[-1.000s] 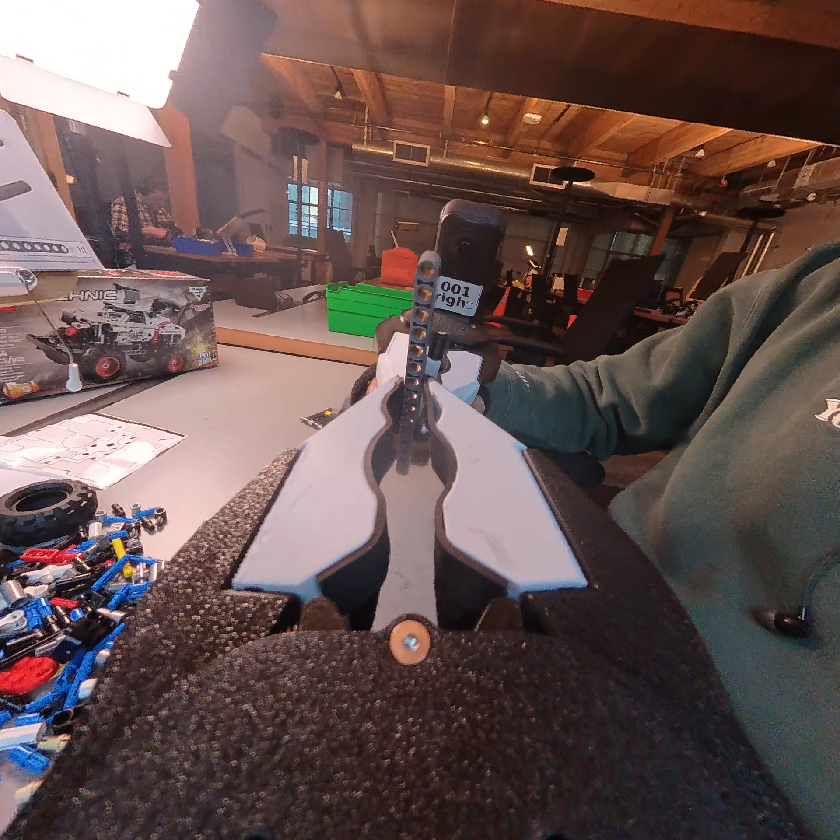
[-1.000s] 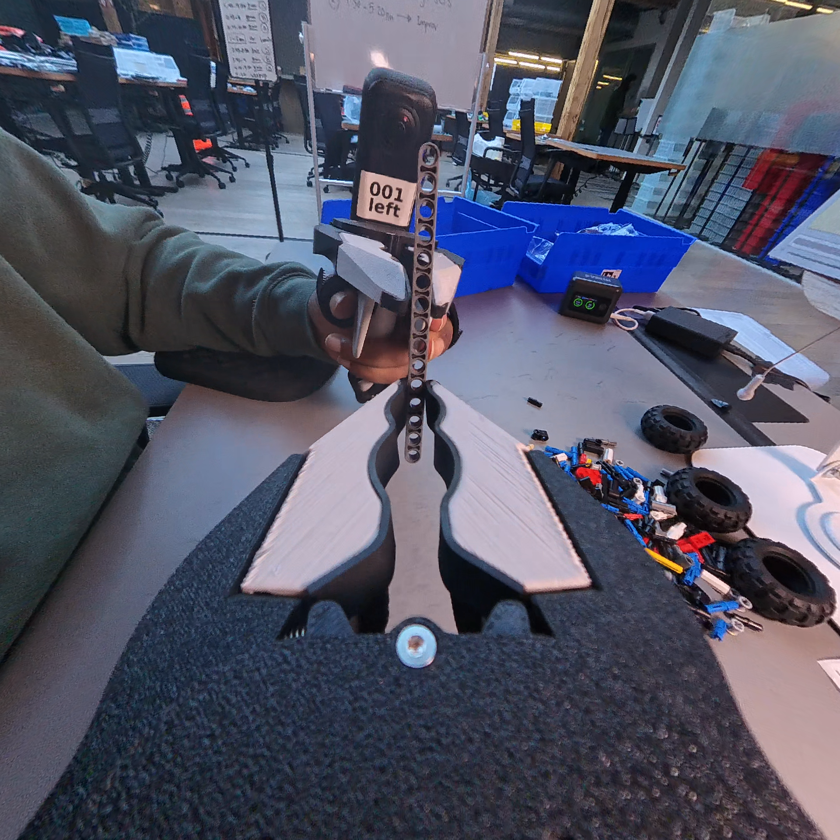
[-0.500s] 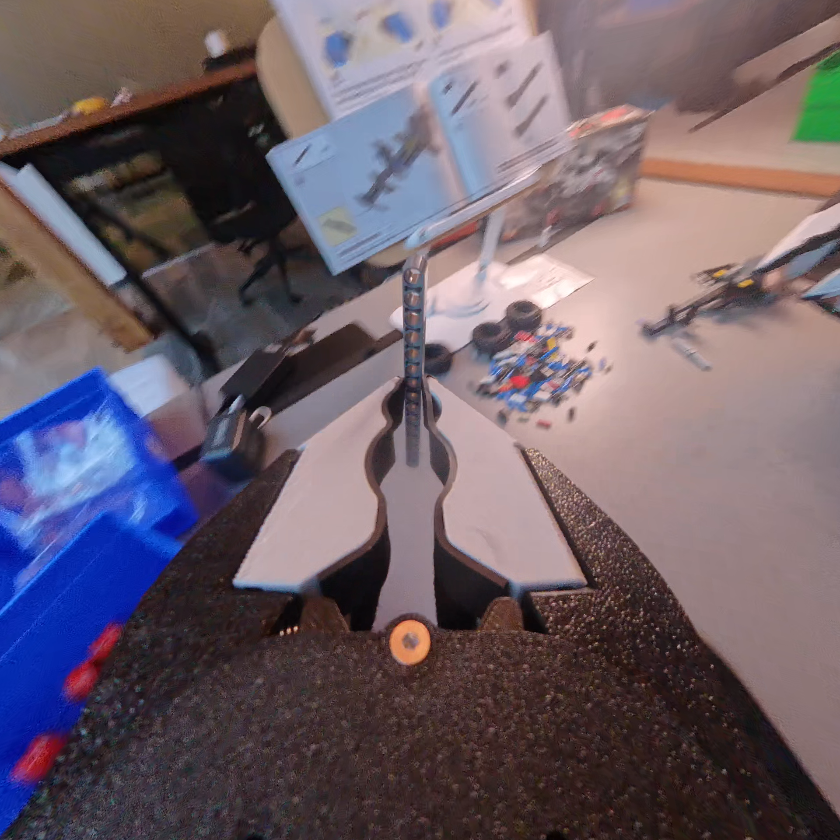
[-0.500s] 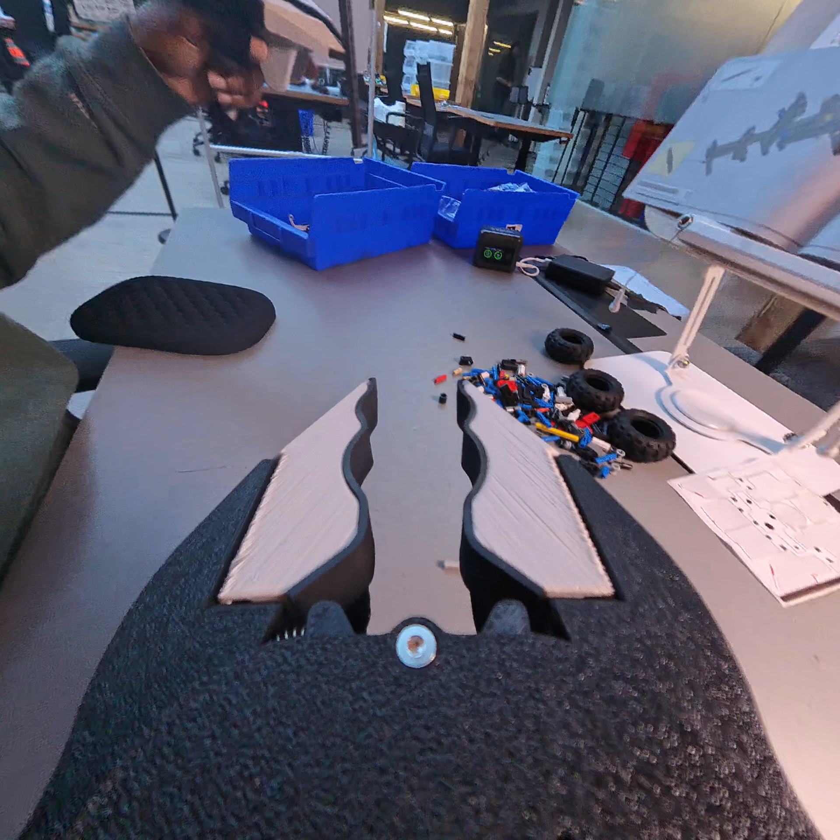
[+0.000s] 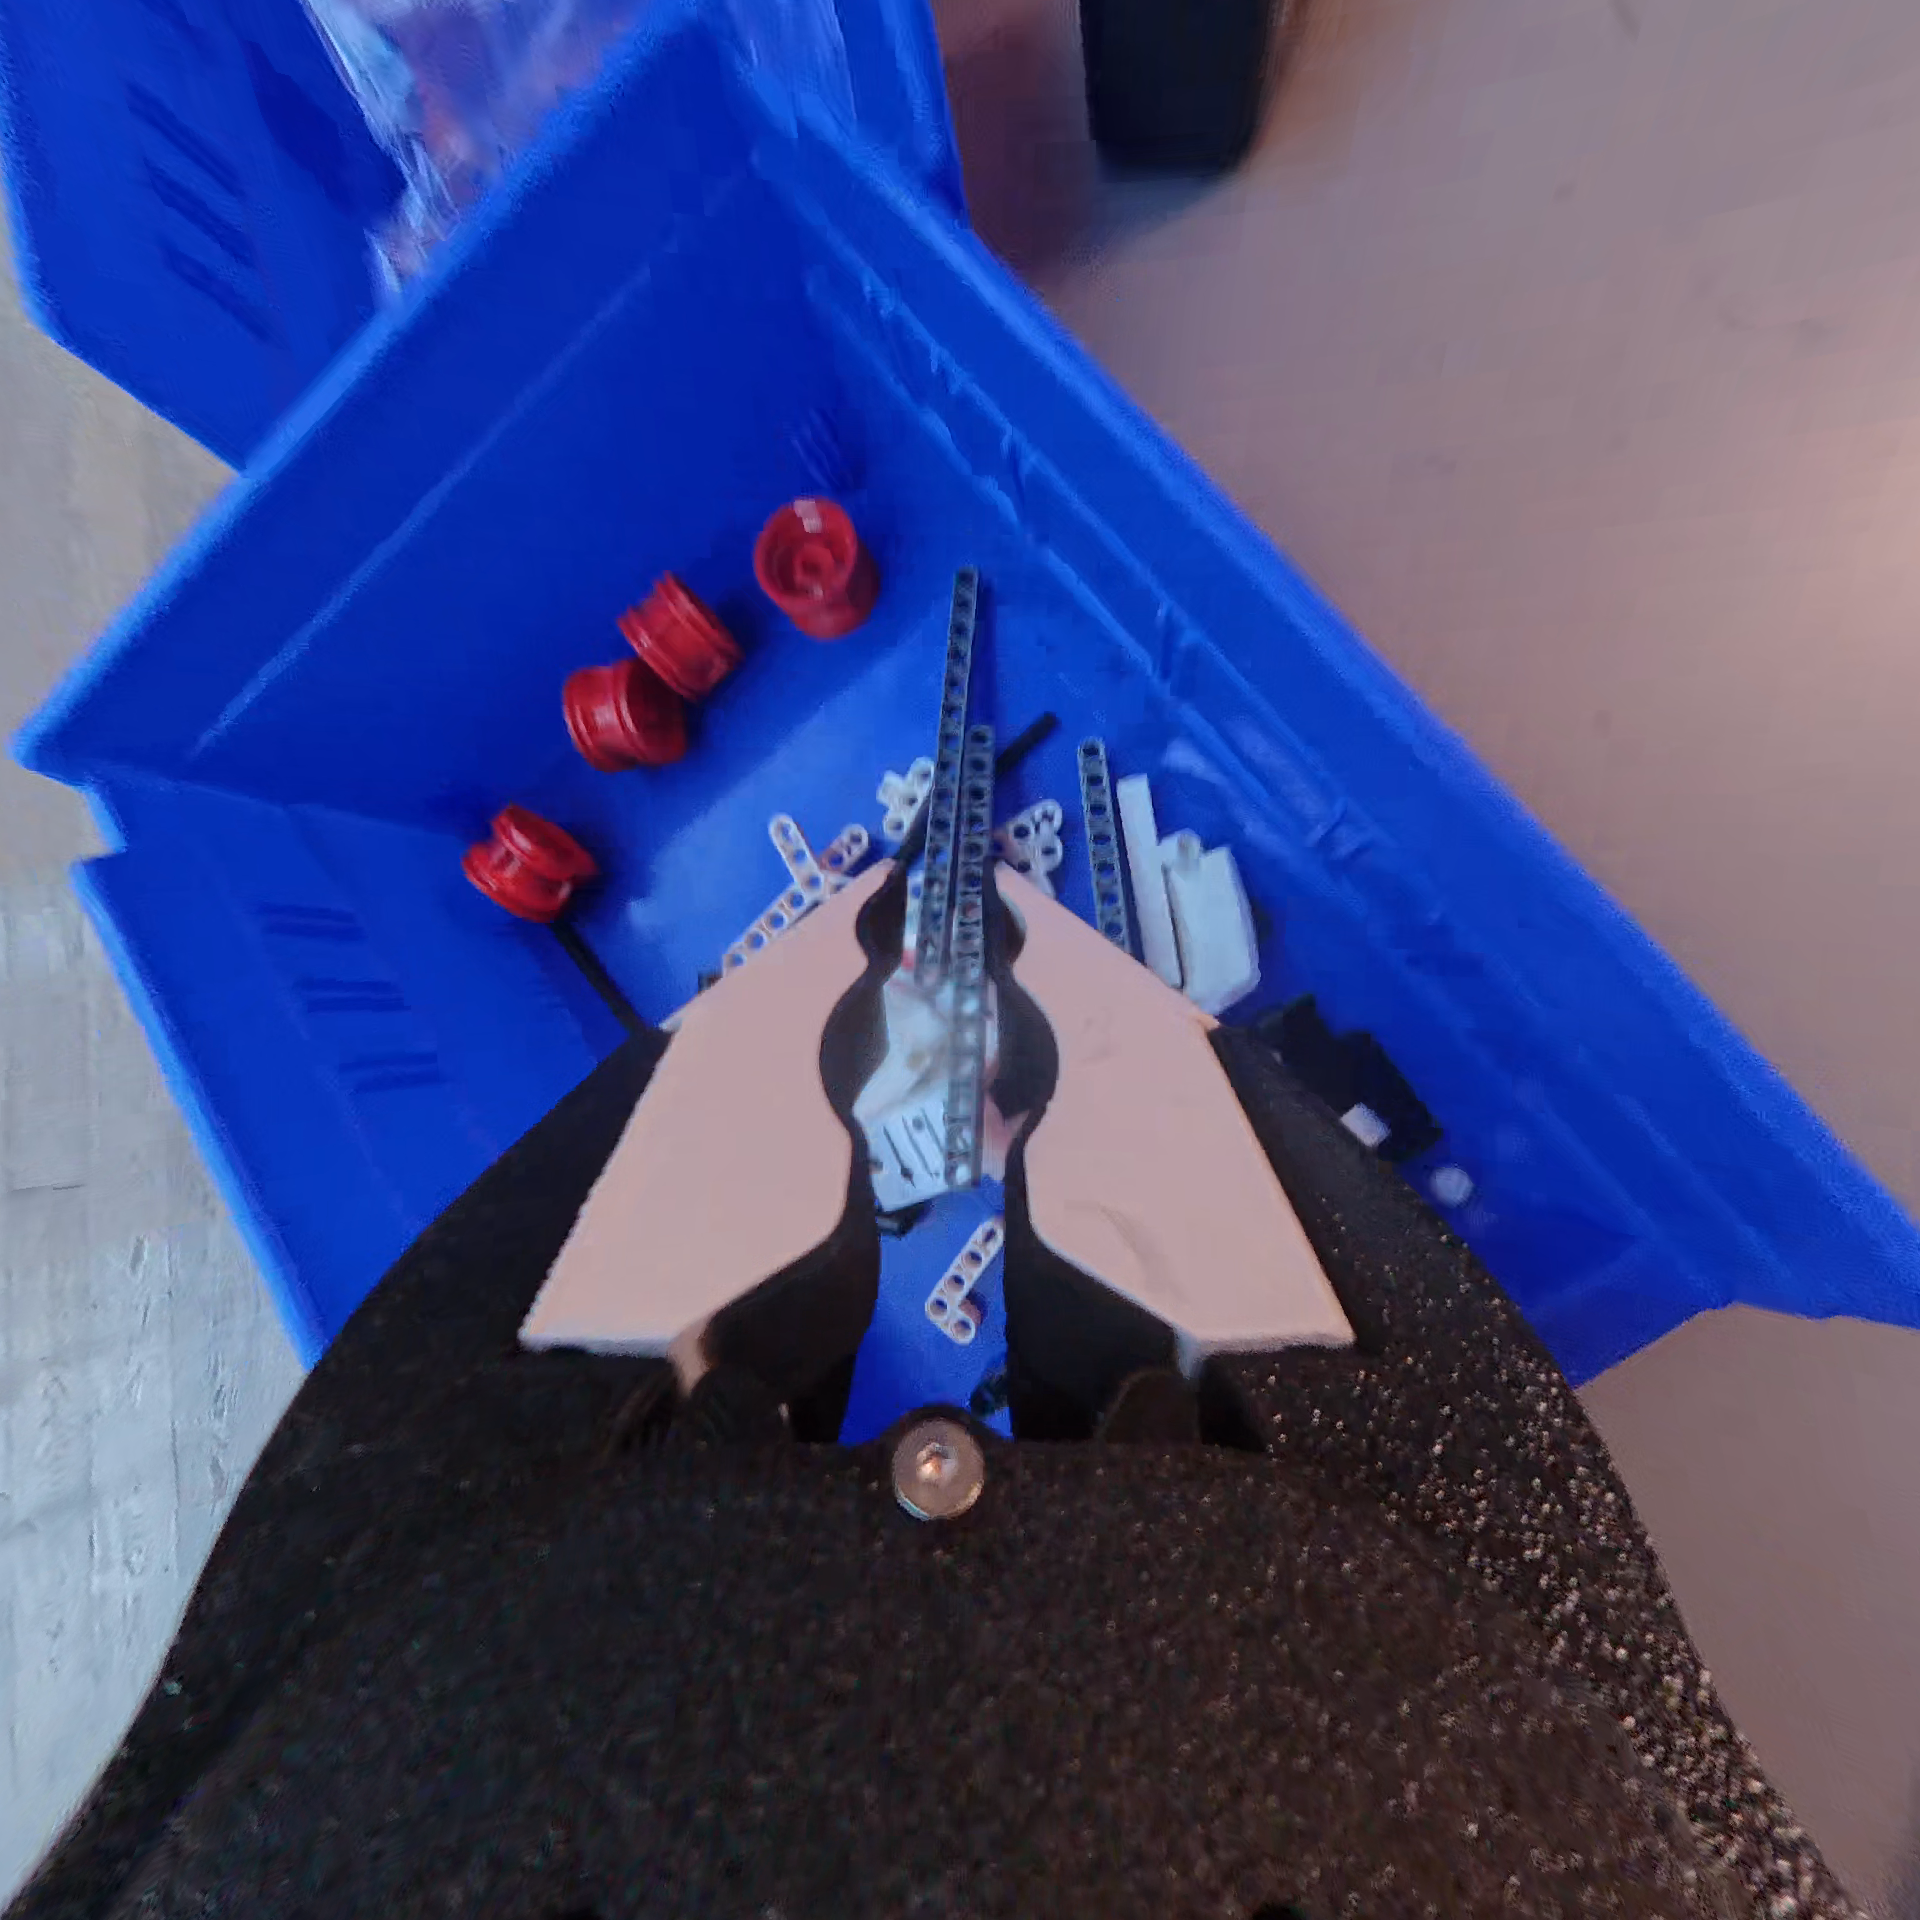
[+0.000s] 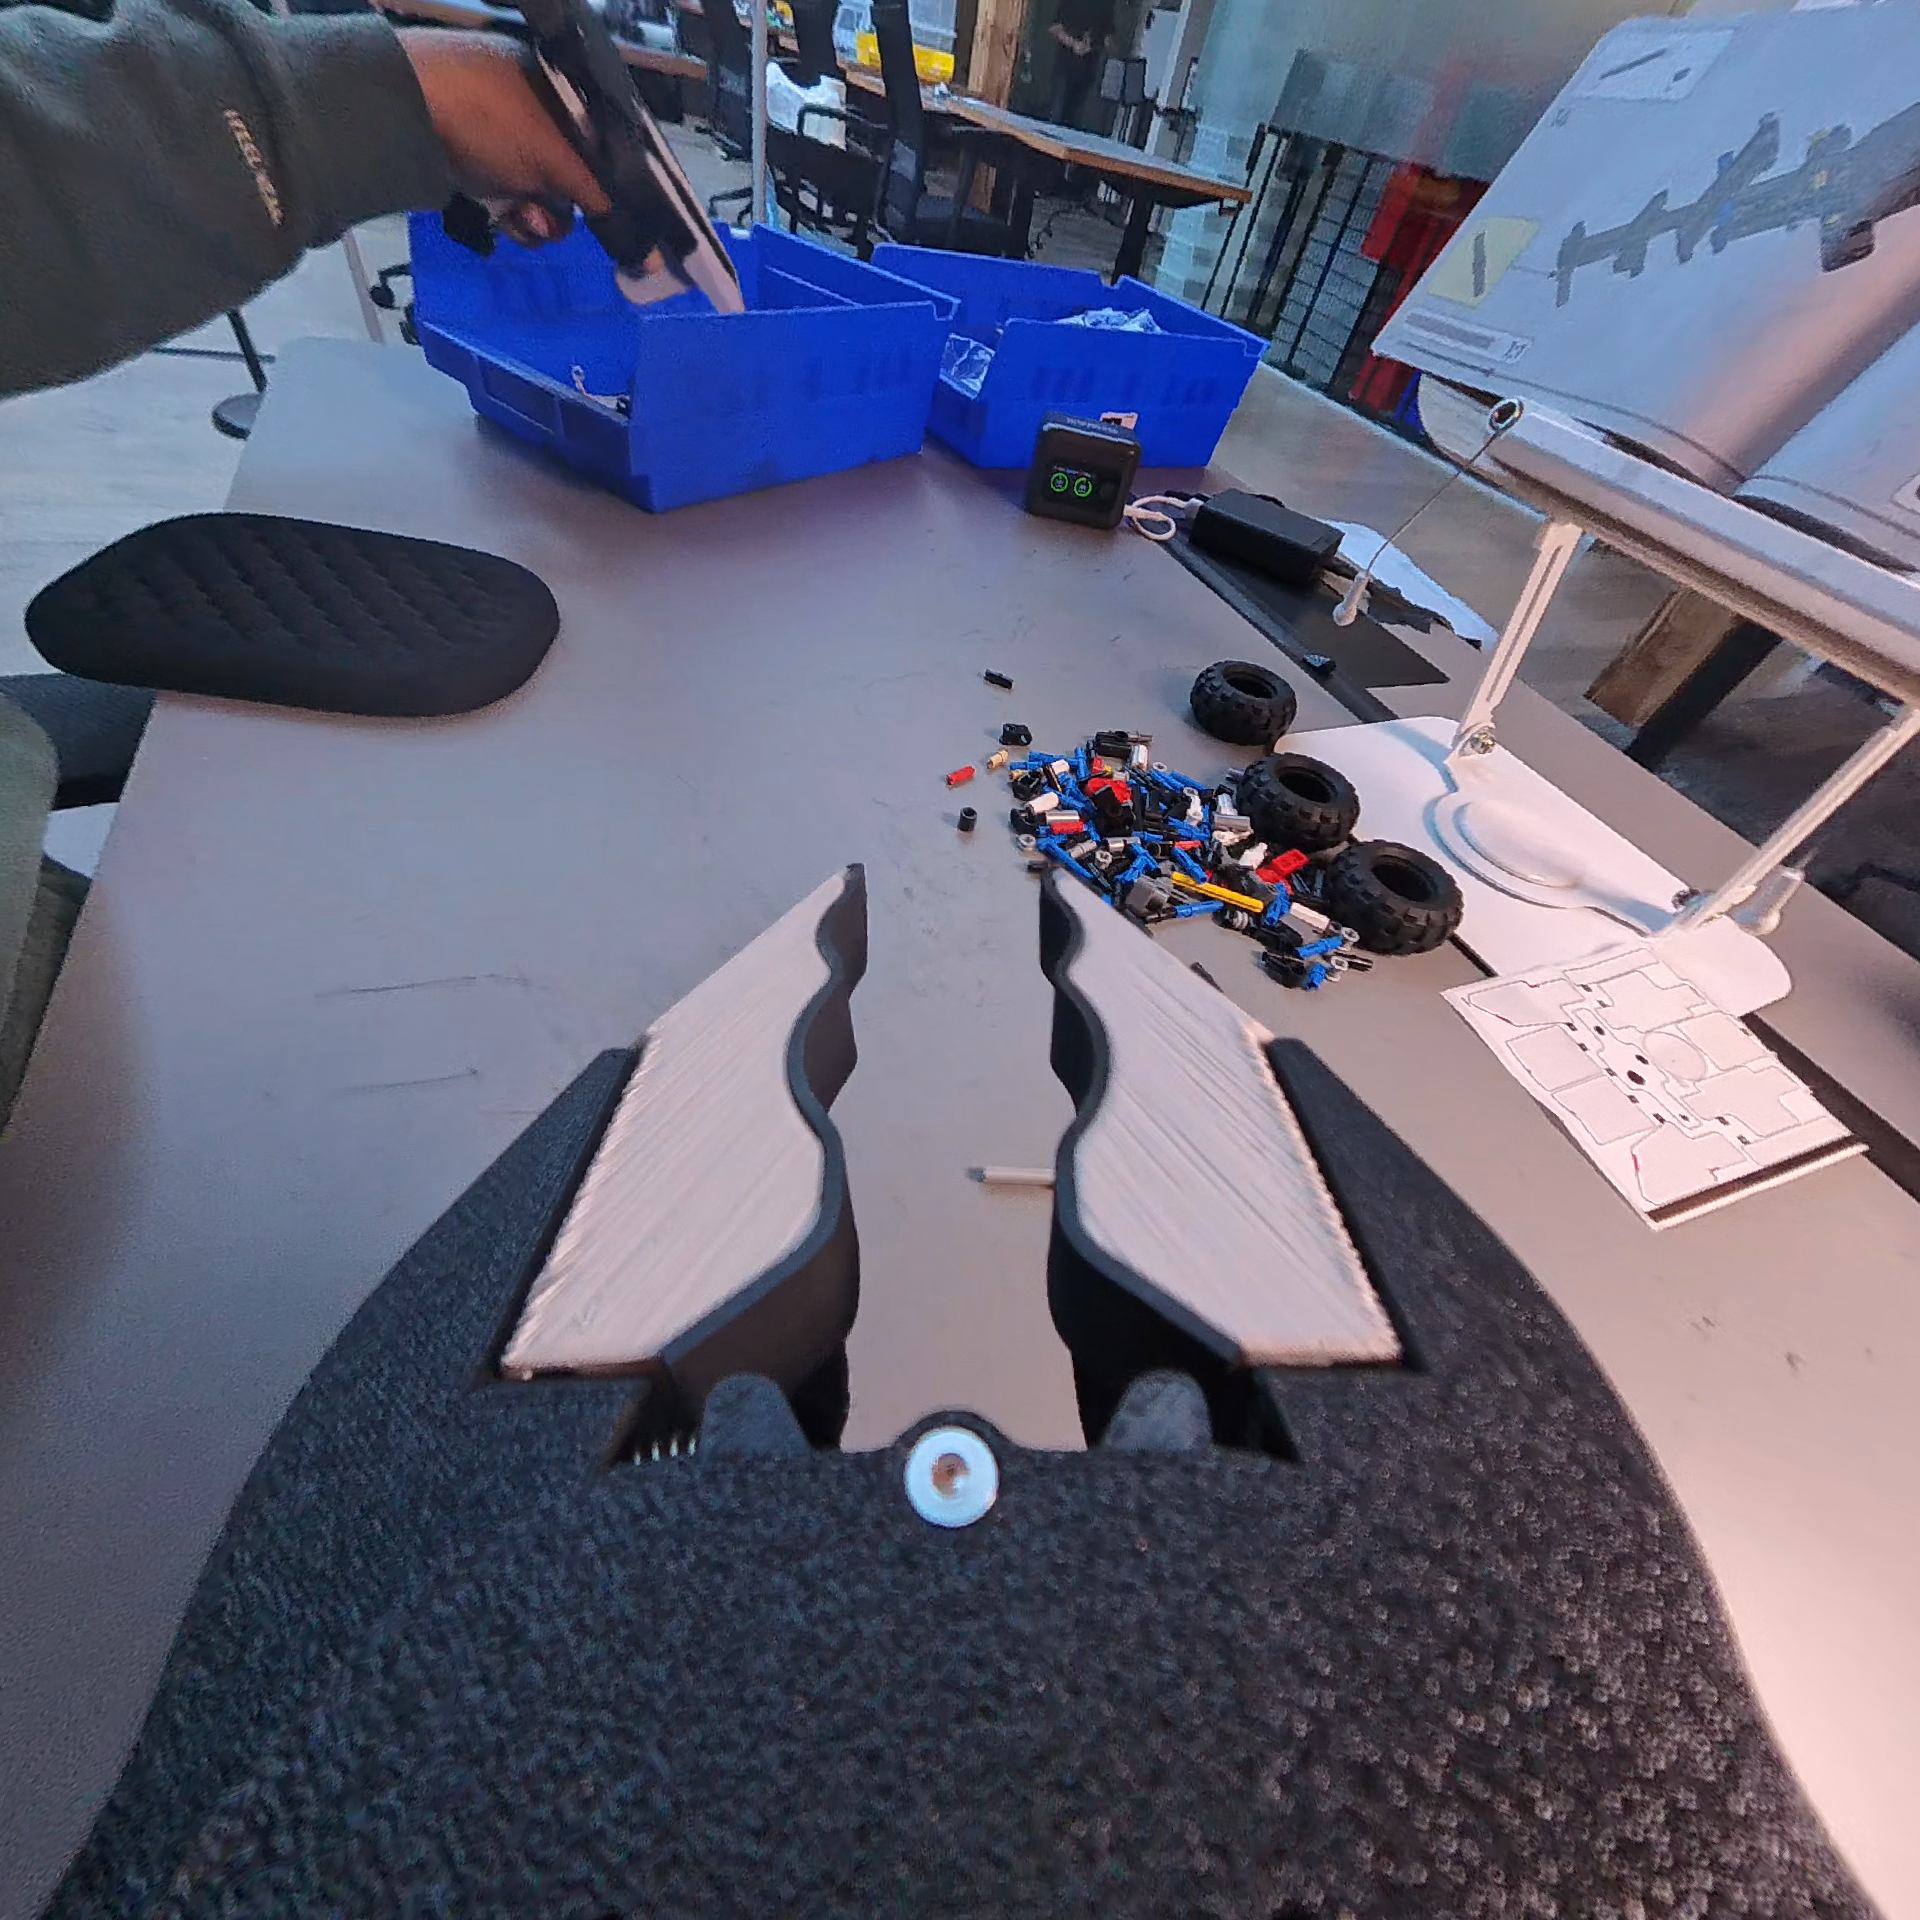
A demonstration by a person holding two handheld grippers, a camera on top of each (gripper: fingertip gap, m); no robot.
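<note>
The left tongs [image 5: 951, 894] are clamped on a long grey holed beam [image 5: 961, 831], gripped near its lower end so that its long axis runs straight forward out of the tips. They point steeply down into a blue bin [image 5: 1351, 727] on the desk [image 5: 1558, 364], and the beam's free end hangs over the bin floor; whether it touches the floor I cannot tell. Just beyond the tips lie loose parts: white holed beams [image 5: 800, 883] to the left, another grey beam [image 5: 1101, 831] and white panels [image 5: 1195, 904] to the right, black pieces [image 5: 1351, 1070] nearer the right wall. Farther back in the bin sit four red wheel hubs [image 5: 623, 717], well apart from the held beam.

The right tongs [image 6: 951, 894] stand apart and hold nothing, hovering low over the desk. A small pale pin [image 6: 1013, 1176] lies on the desk between the fingers. Ahead and to the right is a pile of small blue, black and red parts [image 6: 1153, 831], with three black tyres [image 6: 1392, 894] beside it and a white book stand [image 6: 1538, 821] beyond. Far off to the left, the left tongs show dipping into the blue bin.
</note>
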